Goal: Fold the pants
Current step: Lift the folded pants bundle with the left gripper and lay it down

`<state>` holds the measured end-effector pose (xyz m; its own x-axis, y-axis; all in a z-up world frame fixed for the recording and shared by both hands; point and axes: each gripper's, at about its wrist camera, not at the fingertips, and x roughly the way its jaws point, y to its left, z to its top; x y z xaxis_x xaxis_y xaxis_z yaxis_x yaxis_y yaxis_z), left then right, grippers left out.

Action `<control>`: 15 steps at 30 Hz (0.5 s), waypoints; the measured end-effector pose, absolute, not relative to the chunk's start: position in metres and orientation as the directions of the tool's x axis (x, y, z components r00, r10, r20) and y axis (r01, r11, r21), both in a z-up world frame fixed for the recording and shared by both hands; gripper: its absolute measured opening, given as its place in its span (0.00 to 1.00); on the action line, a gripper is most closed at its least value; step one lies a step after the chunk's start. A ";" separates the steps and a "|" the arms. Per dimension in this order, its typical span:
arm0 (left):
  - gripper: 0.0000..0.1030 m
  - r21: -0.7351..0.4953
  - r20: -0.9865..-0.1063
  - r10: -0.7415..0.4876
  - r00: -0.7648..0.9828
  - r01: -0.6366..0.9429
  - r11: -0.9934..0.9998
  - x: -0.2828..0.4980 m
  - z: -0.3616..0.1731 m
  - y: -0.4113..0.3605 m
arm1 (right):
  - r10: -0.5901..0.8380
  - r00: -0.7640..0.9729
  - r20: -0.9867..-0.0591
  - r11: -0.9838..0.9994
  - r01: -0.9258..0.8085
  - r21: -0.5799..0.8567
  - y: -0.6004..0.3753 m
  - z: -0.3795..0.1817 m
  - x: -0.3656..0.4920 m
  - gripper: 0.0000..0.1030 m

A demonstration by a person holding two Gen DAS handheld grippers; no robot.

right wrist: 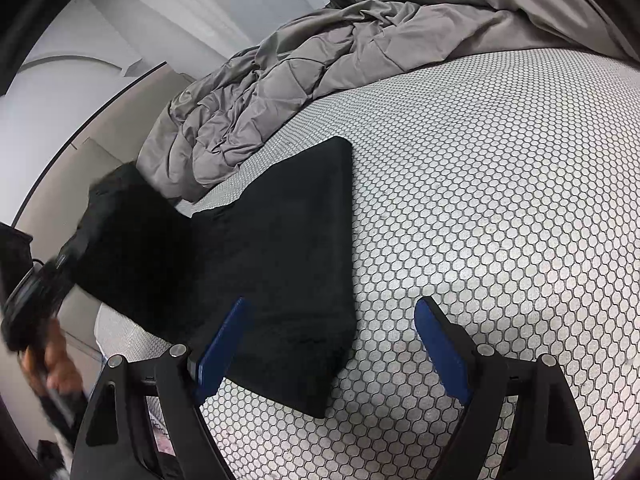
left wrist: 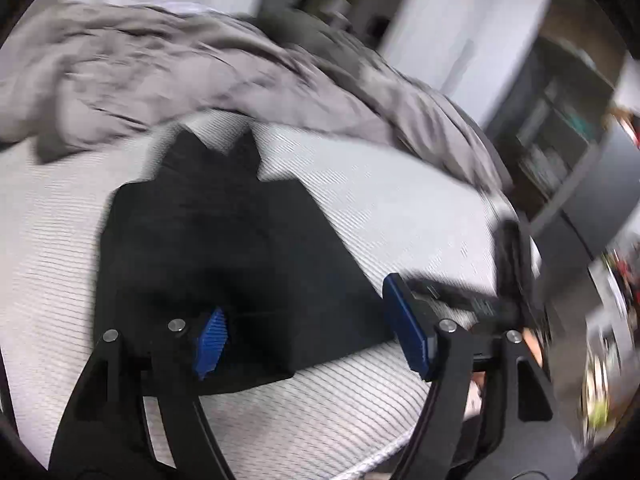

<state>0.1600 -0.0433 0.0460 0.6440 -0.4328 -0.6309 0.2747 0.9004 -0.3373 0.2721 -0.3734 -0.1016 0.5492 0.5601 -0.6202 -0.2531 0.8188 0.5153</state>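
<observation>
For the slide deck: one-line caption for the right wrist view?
Open right gripper over folded black pants on honeycomb-patterned mattress, grey comforter behind.

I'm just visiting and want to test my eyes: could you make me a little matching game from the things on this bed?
Things:
1. pants
2. comforter
3. mattress cover
4. pads on the tongs

Descriptions:
A. blue, ribbed
B. white with a dark honeycomb pattern
C. grey, crumpled at the far side of the bed
D. black, folded, lying flat

Pairs: 1-D, 2-C, 3-B, 4-A
</observation>
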 end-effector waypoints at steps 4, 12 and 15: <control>0.67 -0.344 -0.629 -0.448 0.635 0.289 0.893 0.148 0.031 -0.041 | 0.549 0.552 -0.628 0.826 -0.242 0.509 -0.379 -0.104 0.272 0.84; 0.67 -0.372 -0.626 -0.266 0.733 0.018 0.928 0.176 -0.026 0.056 | 0.621 0.490 -0.612 0.783 -0.351 0.514 -0.345 -0.101 0.268 0.84; 0.67 -0.390 -0.690 -0.229 0.687 -0.086 0.917 0.190 -0.060 0.080 | 0.688 0.436 -0.581 0.726 -0.418 0.546 -0.326 -0.100 0.263 0.81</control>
